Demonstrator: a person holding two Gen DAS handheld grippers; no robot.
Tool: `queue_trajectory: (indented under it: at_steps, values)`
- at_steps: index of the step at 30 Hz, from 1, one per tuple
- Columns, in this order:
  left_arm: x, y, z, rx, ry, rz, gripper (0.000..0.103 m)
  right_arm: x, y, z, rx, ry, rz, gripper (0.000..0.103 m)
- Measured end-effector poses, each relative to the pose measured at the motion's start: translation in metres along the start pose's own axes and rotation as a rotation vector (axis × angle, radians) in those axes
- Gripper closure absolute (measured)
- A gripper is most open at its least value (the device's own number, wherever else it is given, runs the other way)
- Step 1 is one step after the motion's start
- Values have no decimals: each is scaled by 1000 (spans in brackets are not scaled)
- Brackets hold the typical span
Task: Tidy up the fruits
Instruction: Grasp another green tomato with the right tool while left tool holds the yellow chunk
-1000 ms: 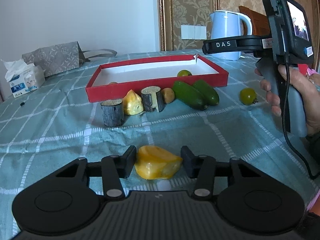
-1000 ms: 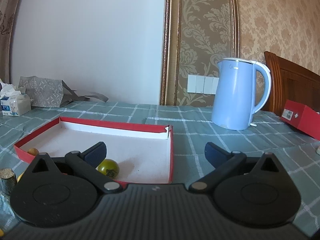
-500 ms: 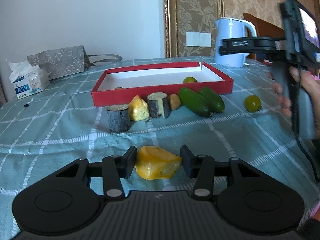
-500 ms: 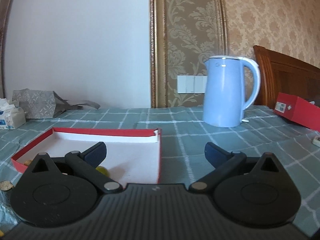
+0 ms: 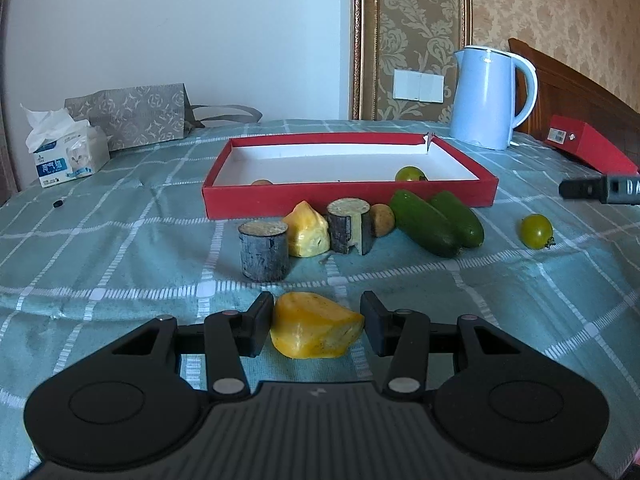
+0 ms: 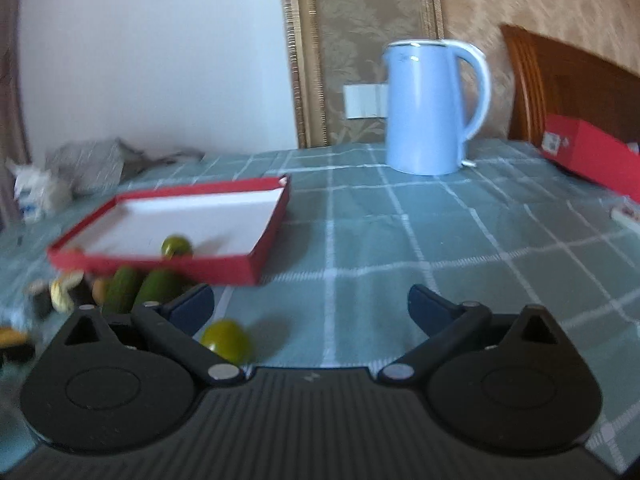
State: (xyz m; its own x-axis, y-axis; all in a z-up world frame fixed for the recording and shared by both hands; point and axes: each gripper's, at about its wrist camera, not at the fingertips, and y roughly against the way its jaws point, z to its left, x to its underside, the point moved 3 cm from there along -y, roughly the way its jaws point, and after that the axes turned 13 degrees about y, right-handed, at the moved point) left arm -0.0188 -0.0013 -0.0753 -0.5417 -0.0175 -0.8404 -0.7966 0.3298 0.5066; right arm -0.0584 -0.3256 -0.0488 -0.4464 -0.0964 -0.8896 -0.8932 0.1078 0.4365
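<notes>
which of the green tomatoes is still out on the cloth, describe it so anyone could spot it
Start at the red tray in the middle of the checked tablecloth, then go to the two cucumbers lying against its front wall. Further right, alone on bare cloth, sits the loose green tomato. Its twin lies inside the tray; this one touches nothing.

A plain white wall (image 5: pixel 180 32) meets beige damask-pattern wallpaper (image 5: pixel 424 20) behind the table with its teal checked cloth (image 5: pixel 120 248); a dark wooden headboard (image 5: pixel 568 84) stands at the right.
</notes>
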Motion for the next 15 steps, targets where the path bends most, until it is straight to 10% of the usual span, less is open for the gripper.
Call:
queue_trajectory:
  at_steps: [11, 15]
  values:
    - [0, -2, 2, 4, 10, -1, 56, 3, -31, 51, -106, 116, 93, 66]
    - [-1, -1, 2, 6, 13, 1, 56, 5, -36, 53, -118, 93, 112, 70]
